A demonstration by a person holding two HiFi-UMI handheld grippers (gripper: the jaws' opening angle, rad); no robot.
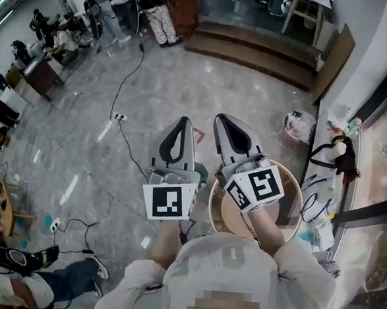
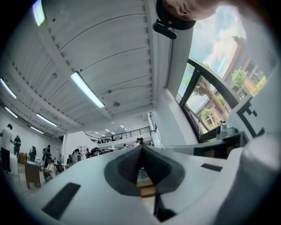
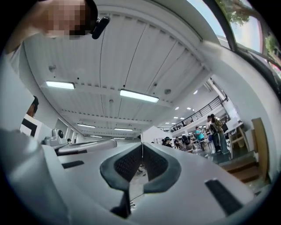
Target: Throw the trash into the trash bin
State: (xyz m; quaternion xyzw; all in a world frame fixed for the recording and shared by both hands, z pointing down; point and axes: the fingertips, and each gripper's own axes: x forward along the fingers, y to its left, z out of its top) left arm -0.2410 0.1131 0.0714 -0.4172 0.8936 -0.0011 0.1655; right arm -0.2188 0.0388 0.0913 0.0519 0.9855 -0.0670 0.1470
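Observation:
In the head view both grippers are held high, close under the camera and side by side. My left gripper point(image 1: 181, 120) has its jaws together with nothing between them. My right gripper point(image 1: 223, 118) is likewise shut and empty. Below the right hand, on the floor, stands a round tan trash bin point(image 1: 298, 203), partly hidden by the right gripper and arm. In the left gripper view the left gripper point(image 2: 141, 147) points out across the hall with its pads meeting. The right gripper point(image 3: 142, 143) shows the same in its own view. No trash shows in any frame.
Grey stone floor with black cables point(image 1: 121, 122) running across it. A plastic bag point(image 1: 300, 125) lies right of the grippers, a black bag point(image 1: 343, 154) on the window ledge. Wooden steps point(image 1: 254, 46) lie ahead. People and desks stand far left; someone's legs point(image 1: 72, 277) lie at bottom left.

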